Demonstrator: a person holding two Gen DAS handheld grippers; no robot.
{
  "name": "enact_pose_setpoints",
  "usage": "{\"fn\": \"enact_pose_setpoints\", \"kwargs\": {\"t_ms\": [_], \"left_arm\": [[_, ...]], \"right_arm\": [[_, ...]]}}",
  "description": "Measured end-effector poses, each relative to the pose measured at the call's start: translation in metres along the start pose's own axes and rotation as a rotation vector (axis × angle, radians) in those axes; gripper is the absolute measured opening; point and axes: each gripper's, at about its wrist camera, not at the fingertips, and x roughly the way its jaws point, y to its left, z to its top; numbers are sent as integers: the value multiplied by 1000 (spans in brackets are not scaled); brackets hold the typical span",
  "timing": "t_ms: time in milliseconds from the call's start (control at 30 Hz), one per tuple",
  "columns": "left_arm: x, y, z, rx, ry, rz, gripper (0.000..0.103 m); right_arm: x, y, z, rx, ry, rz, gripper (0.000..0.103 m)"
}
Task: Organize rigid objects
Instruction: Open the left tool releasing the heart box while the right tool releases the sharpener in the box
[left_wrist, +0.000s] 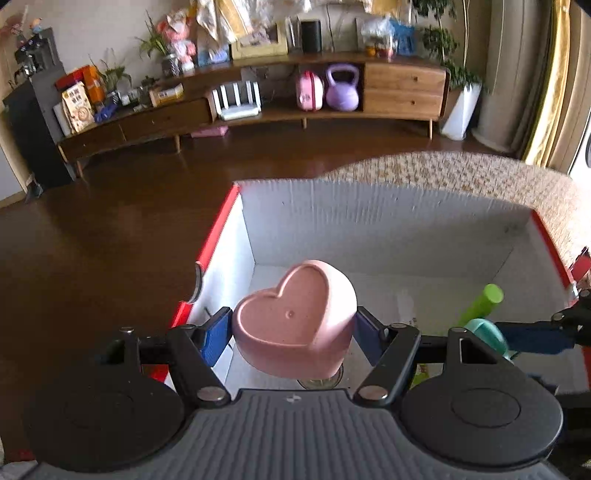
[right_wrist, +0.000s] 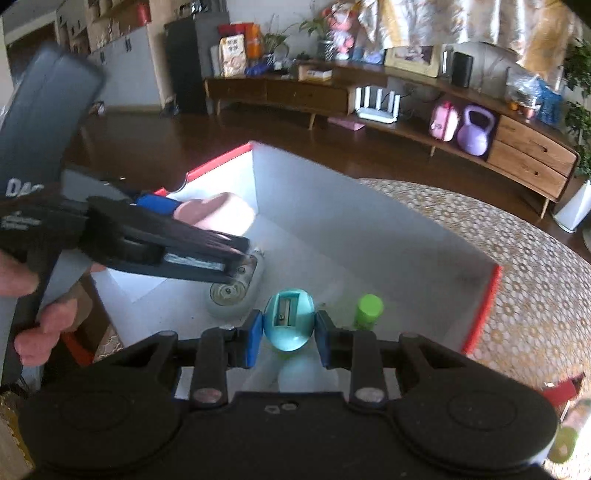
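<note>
The left tongs (left_wrist: 293, 328) are closed on a pink heart-shaped ceramic dish (left_wrist: 295, 325), their blue pads (left_wrist: 214, 341) pressed against its two sides, and hold it raised over the near left part of a white cardboard box with red outer walls (left_wrist: 388, 218). The right tongs (right_wrist: 288, 334) are clamped on a teal egg-shaped pencil sharpener (right_wrist: 289, 319) (its blade slot faces the camera) and hold it over the near part of the same box. Inside the box a lime-green cylinder (right_wrist: 367, 310) lies near the right wall, just beside the sharpener, and a clear round glass object (right_wrist: 231, 291) rests on the box floor under the left tongs; what it is cannot be told. The box stands on a surface covered by a beige patterned cloth (right_wrist: 517, 295). Beyond it, across a dark wooden floor (left_wrist: 110, 221), a long wooden cabinet (left_wrist: 402, 88) carries a purple kettlebell (left_wrist: 342, 88).
</note>
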Motion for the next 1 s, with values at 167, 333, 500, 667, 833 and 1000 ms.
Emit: {"fn": "enact_pose_setpoints", "kwargs": {"t_ms": [167, 333, 500, 667, 833, 1000], "left_arm": [[21, -6, 5, 7, 92, 18, 70], [29, -19, 8, 88, 162, 29, 71], [37, -23, 7, 133, 261, 5, 71], [43, -23, 7, 121, 319, -11, 71], [43, -19, 6, 108, 326, -24, 71], [41, -17, 12, 96, 303, -24, 73]], "right_arm": [[20, 7, 9, -32, 64, 15, 30], [33, 10, 9, -35, 105, 16, 29], [37, 8, 8, -19, 134, 33, 30], [40, 9, 8, -26, 167, 43, 33], [37, 9, 7, -23, 163, 45, 38], [26, 10, 5, -14, 132, 51, 42]]}}
